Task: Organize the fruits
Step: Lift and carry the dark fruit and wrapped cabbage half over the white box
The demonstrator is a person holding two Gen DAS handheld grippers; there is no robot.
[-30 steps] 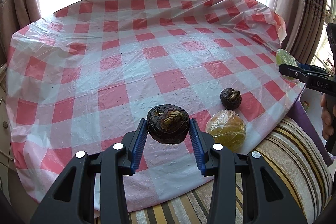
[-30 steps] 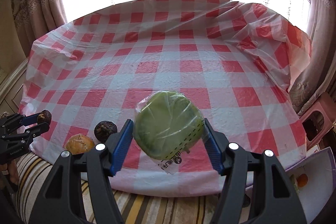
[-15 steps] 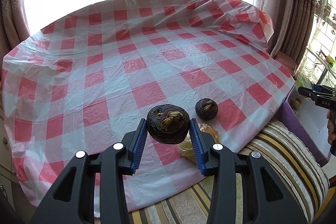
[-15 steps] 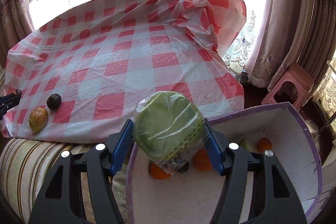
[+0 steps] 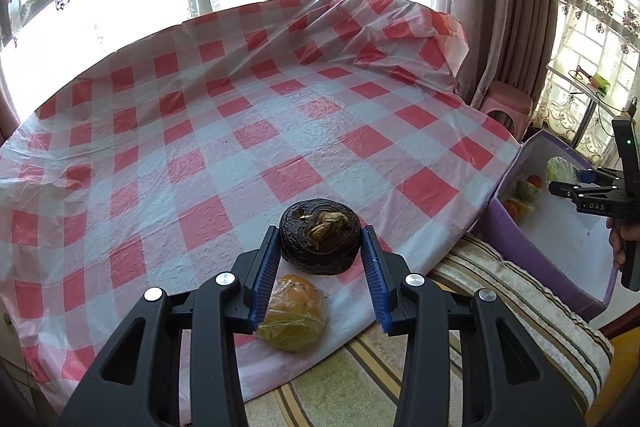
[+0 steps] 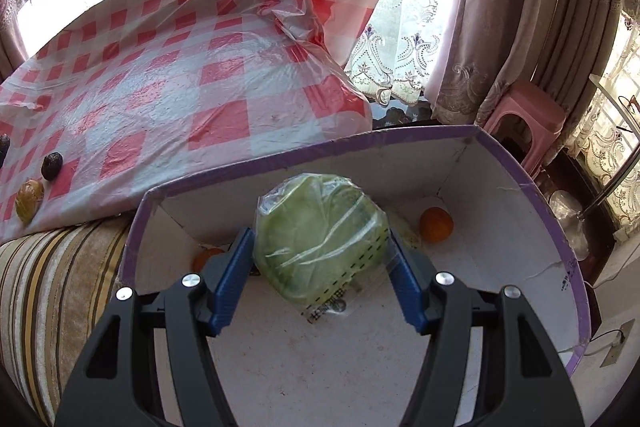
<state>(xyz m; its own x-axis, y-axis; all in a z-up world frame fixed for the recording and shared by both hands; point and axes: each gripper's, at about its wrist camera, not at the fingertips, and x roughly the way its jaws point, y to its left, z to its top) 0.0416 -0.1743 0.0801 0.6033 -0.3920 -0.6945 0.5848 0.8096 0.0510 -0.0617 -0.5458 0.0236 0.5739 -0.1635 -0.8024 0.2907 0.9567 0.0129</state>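
Worktop (image 5: 224, 131) under a red-and-white checked plastic cloth takes up most of both views, and a purple-rimmed box (image 6: 472, 141) with a white inside sits beside its near right end. The step in hand looks like the drop-off: fruit goes from the cloth into the box. The right tongs (image 6: 320, 259) hang over the box's open top, clamped on a green fruit wrapped in clear film (image 6: 320, 239); an orange (image 6: 436, 225) and other pieces already lie on the box floor below. The left tongs (image 5: 320, 247) grip a dark round fruit (image 5: 320, 235) above the worktop's near edge, well apart from the box. A wrapped yellowish fruit (image 5: 294, 313) and a small dark fruit (image 6: 52, 166) remain on the cloth. Next, the right tongs would need to lower and release clear of the orange, while the left pair carries its load across.
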